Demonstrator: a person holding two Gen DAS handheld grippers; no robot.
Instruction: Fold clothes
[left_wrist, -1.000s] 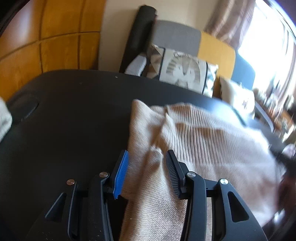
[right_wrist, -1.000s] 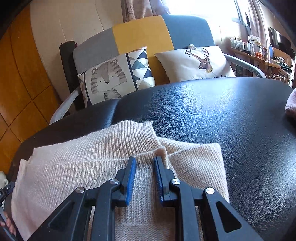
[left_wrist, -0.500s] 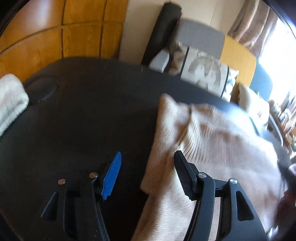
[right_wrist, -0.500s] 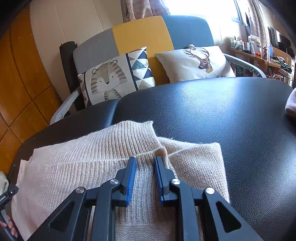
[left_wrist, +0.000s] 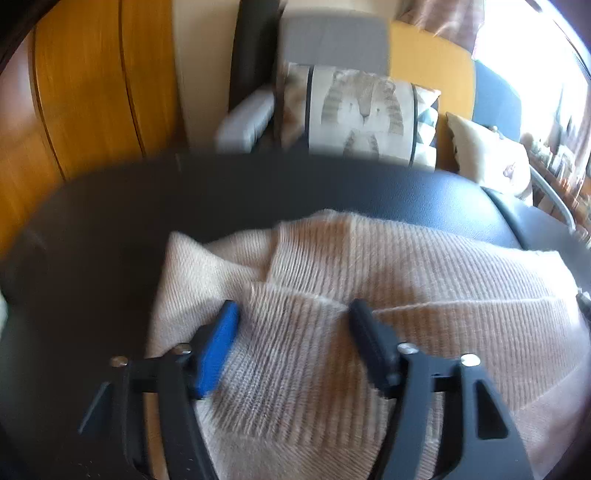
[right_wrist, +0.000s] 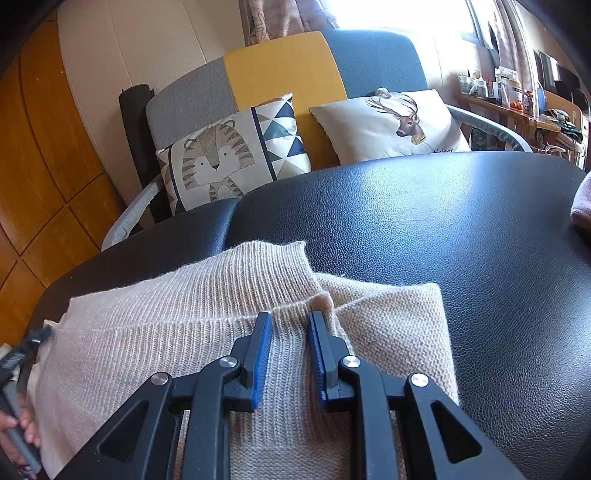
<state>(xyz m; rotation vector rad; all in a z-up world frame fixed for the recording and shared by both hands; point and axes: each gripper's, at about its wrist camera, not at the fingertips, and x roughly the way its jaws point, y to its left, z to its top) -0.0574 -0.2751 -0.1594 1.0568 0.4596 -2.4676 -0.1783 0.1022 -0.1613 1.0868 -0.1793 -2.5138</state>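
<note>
A beige ribbed knit sweater (left_wrist: 406, 266) lies partly folded on the black padded table (left_wrist: 110, 240). My left gripper (left_wrist: 293, 308) hovers over the sweater's left part. Its jaws are opening wide, knit lies under the gap, and neither pad presses on it. In the right wrist view the sweater (right_wrist: 166, 317) spreads to the left. My right gripper (right_wrist: 289, 316) is shut on a raised fold of the knit near the collar. The left gripper (right_wrist: 22, 354) and a hand (right_wrist: 22, 424) show at that view's left edge.
Behind the table (right_wrist: 443, 221) stands a grey, yellow and blue sofa with a tiger cushion (right_wrist: 221, 158) and a deer cushion (right_wrist: 391, 122). A pink garment (right_wrist: 581, 203) lies at the table's right edge. Wooden panels line the left wall.
My left gripper let its jaws widen, swung out past the sweater's left edge, then came back over the knit. The right gripper and its fold have not moved.
</note>
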